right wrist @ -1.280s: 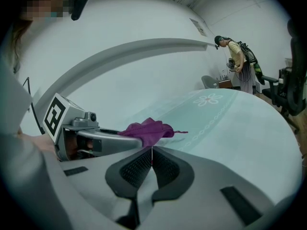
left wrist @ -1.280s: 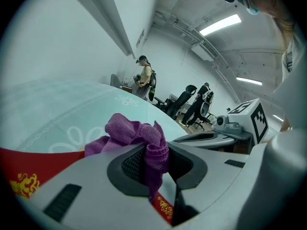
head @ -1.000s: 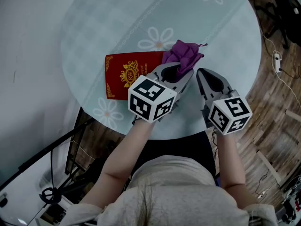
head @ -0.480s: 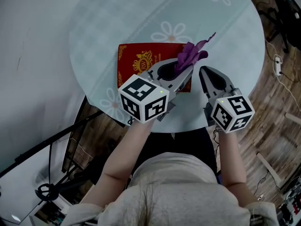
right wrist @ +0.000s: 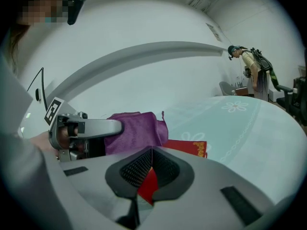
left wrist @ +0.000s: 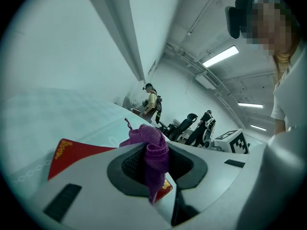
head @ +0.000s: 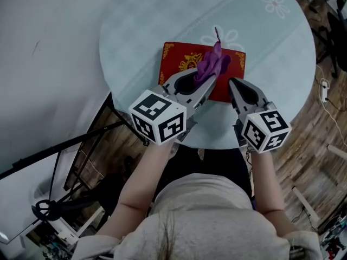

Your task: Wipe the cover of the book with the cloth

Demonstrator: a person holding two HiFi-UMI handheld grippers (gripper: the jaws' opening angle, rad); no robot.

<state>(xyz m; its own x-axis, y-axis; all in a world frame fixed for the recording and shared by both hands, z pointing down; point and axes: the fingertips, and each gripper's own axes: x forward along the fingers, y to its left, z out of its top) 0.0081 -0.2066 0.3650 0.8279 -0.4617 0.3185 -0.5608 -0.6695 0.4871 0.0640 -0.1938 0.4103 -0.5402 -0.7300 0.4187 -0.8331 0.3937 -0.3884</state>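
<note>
A red book with gold print lies flat on the round pale table. A purple cloth hangs bunched from my left gripper, which is shut on it over the right half of the cover. The left gripper view shows the cloth pinched between the jaws above the book. My right gripper is shut, its tip at the book's near right edge. In the right gripper view, red cover shows past the closed jaws, with the cloth to the left.
The table's near edge runs just under both grippers. A black metal stand is on the wooden floor at the left, and cables lie at the right. A person and office chairs are far behind the table.
My left gripper has carried the cloth leftwards from the book's right edge onto the cover. The right gripper's tip has come to the book's near right edge.
</note>
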